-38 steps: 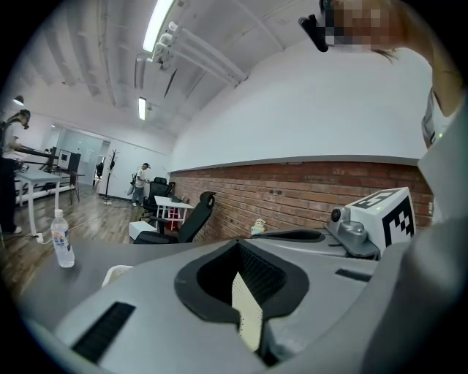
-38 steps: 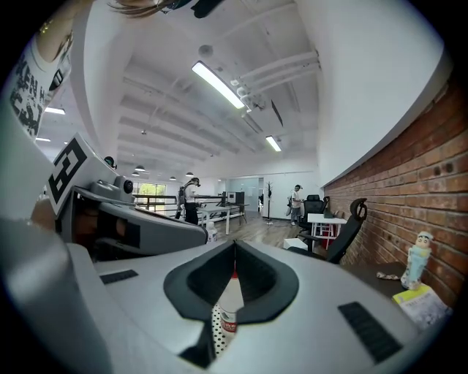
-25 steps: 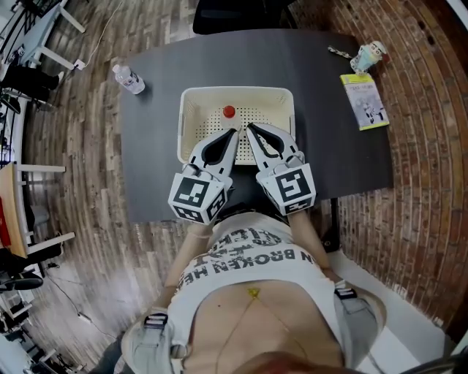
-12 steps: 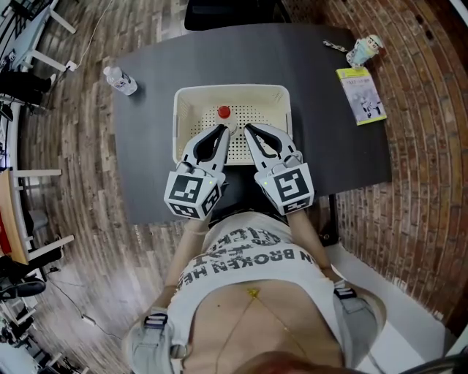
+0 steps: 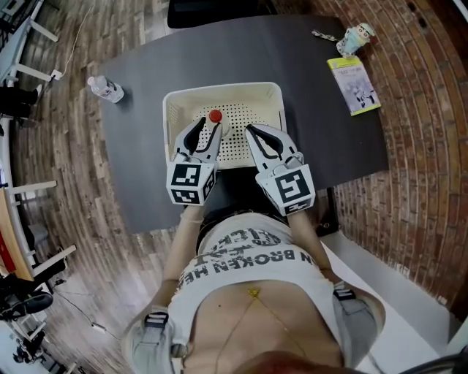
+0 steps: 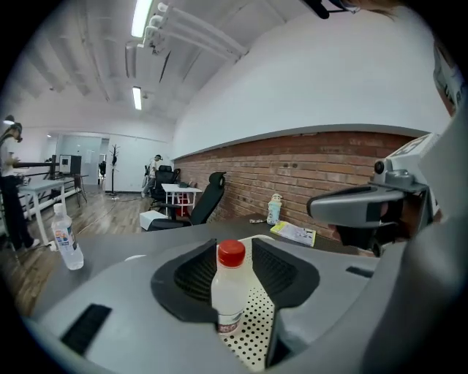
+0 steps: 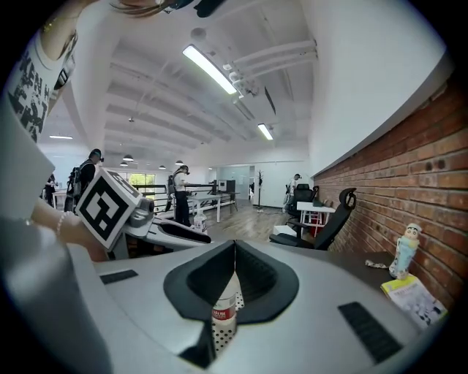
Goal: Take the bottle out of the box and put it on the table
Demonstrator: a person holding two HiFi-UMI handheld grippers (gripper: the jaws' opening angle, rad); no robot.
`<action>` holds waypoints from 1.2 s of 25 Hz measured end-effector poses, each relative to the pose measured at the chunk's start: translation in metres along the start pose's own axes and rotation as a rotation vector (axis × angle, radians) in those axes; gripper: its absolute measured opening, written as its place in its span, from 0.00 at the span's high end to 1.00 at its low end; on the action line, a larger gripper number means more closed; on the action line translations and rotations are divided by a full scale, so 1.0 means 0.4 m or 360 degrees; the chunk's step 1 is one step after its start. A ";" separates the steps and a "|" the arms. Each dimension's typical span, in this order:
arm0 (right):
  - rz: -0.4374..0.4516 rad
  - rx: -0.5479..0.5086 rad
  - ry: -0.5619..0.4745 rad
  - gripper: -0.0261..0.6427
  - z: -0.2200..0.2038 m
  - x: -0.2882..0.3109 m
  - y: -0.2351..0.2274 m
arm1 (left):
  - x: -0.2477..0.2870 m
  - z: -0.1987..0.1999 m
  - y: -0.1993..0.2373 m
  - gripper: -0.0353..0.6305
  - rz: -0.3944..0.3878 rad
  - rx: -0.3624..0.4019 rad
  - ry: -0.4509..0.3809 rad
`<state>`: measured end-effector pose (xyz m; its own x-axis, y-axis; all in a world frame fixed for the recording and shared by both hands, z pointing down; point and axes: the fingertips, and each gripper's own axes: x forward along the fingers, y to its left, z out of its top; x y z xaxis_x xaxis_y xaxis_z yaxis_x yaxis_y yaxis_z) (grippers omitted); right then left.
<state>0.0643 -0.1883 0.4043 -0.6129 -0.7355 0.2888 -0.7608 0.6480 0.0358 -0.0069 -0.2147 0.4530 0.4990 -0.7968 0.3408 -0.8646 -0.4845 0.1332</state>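
A small clear bottle with a red cap (image 5: 215, 117) stands upright in the white perforated box (image 5: 173, 103) on the dark table (image 5: 135, 175). My left gripper (image 5: 210, 125) reaches into the box, and its jaws are opening with the bottle between them. In the left gripper view the bottle (image 6: 229, 292) stands between the fingers of the left gripper (image 6: 234, 243), with a gap on each side. My right gripper (image 5: 248, 131) hangs over the box's near right part, shut and empty. Below the closed tips of the right gripper (image 7: 234, 245), the bottle's label (image 7: 224, 313) shows in the right gripper view.
A second clear bottle (image 5: 106, 89) lies near the table's left edge. At the far right corner lie a yellow booklet (image 5: 353, 85) and a small figure-shaped container (image 5: 352, 38). A black chair (image 5: 219, 11) stands behind the table. Brick floor runs along the right.
My left gripper has moved forward and down into the box, and its jaws have parted around the bottle. The right gripper has barely shifted.
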 end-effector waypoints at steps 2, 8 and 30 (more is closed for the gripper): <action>-0.0022 0.0008 0.0014 0.95 -0.007 0.000 -0.010 | 0.024 -0.011 0.008 0.72 0.0002 0.0030 0.0028; -0.0078 0.0047 0.0056 0.95 -0.028 0.000 -0.026 | 0.079 -0.036 0.007 0.68 -0.0076 0.0060 0.0087; -0.0050 0.0039 0.0063 0.95 -0.042 -0.002 -0.021 | 0.096 -0.063 0.005 0.72 -0.0124 0.0198 0.0098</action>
<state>0.0751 -0.1898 0.4199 -0.5798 -0.7469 0.3255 -0.7850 0.6192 0.0225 0.0090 -0.2374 0.4898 0.5565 -0.7331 0.3910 -0.8074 -0.5882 0.0463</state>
